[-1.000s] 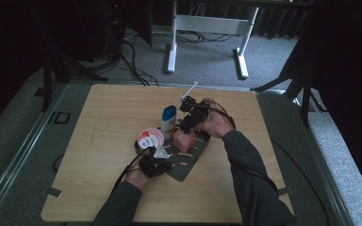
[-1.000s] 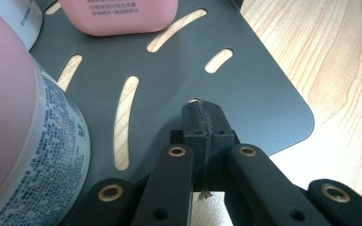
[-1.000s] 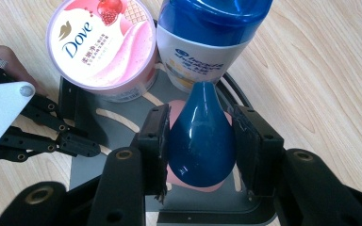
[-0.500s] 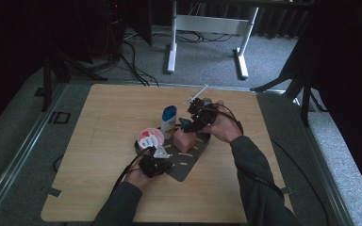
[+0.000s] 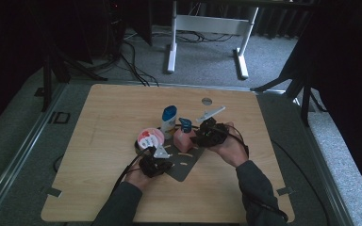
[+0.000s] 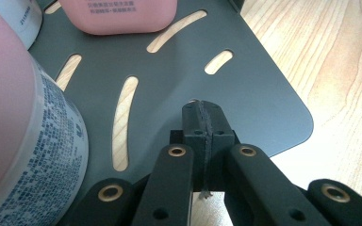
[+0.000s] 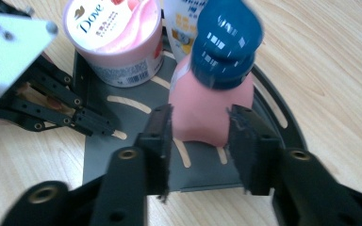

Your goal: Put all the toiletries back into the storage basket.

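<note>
My left gripper (image 6: 201, 141) has its fingers pressed together, pinching the near edge of the dark slotted tray (image 6: 264, 103) on the wooden surface (image 5: 103, 122). On that tray stand the pink pump bottle (image 7: 214, 106), a Dove tub (image 7: 118, 40) and a white bottle (image 5: 168, 120). My right gripper (image 7: 200, 136) has its fingers spread to either side of the pink pump bottle's base, not yet gripping it.
</note>
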